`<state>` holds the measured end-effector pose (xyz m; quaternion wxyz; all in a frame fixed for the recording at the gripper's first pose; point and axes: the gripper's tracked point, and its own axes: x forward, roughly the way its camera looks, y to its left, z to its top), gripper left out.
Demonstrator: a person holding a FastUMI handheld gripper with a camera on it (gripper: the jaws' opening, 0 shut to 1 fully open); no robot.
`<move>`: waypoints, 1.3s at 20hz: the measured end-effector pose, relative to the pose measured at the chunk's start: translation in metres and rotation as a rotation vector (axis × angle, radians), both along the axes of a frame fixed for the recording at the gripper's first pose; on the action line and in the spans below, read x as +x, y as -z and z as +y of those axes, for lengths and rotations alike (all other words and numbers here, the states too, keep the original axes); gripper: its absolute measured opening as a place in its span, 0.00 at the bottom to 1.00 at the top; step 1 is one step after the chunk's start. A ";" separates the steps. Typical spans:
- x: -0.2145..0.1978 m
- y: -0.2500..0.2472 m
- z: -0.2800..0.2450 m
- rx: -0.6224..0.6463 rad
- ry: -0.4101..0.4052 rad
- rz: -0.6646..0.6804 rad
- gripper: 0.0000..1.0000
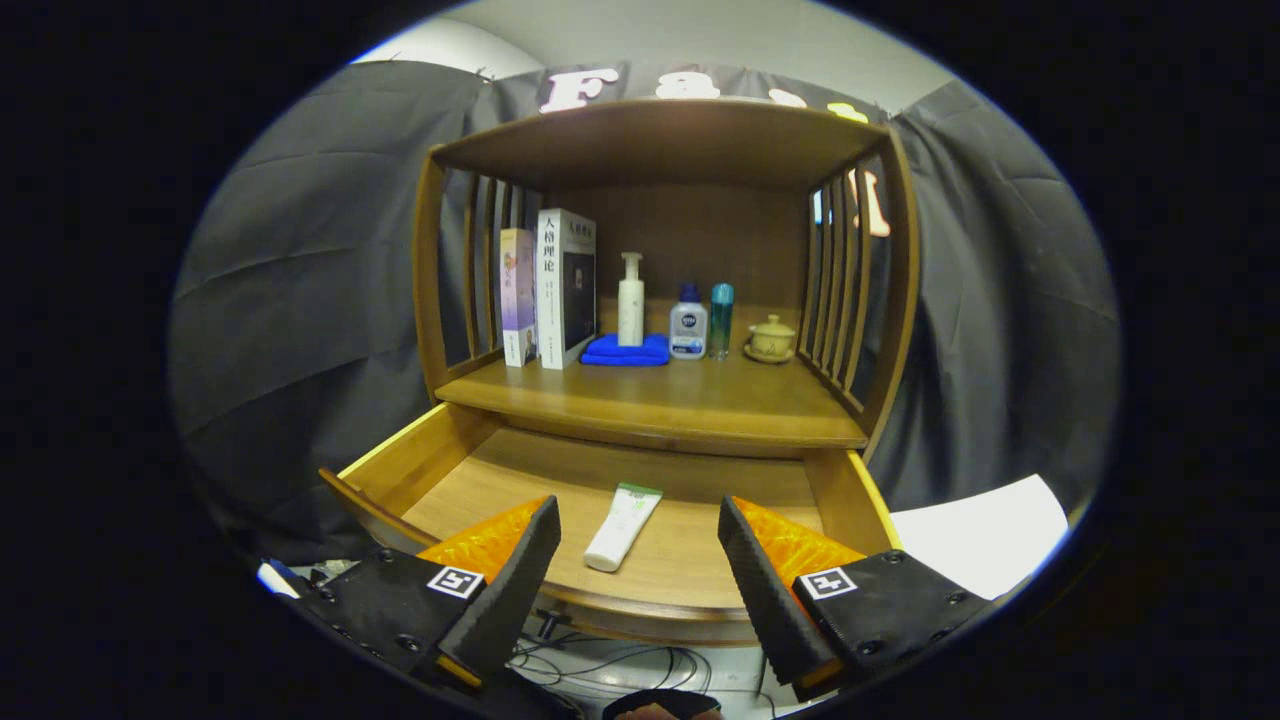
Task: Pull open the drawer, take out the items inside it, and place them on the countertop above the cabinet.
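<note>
One tube [622,527] lies in open drawer [690,590], just ahead of my gripper [640,535], btwn spread-wide fingers, untouched. Label unreadable; books' [565,285] spines prob. Chinese.

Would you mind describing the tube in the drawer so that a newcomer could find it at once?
Start at the wooden cabinet and drop below its countertop to the pulled-out drawer. On the drawer floor, ahead of the gripper and between its open jaws, lies the tube. It is white with a green end and lies flat, while the bottles stand upright on the countertop.
</note>
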<state>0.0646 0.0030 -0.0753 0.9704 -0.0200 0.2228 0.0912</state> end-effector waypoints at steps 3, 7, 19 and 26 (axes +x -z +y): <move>0.026 0.006 0.010 0.024 -0.011 0.079 0.99; 0.063 0.011 0.019 -0.051 -0.039 0.134 0.99; 0.111 0.092 0.031 -0.161 -0.122 0.487 0.99; 0.100 0.141 0.036 -0.150 -0.112 0.737 0.98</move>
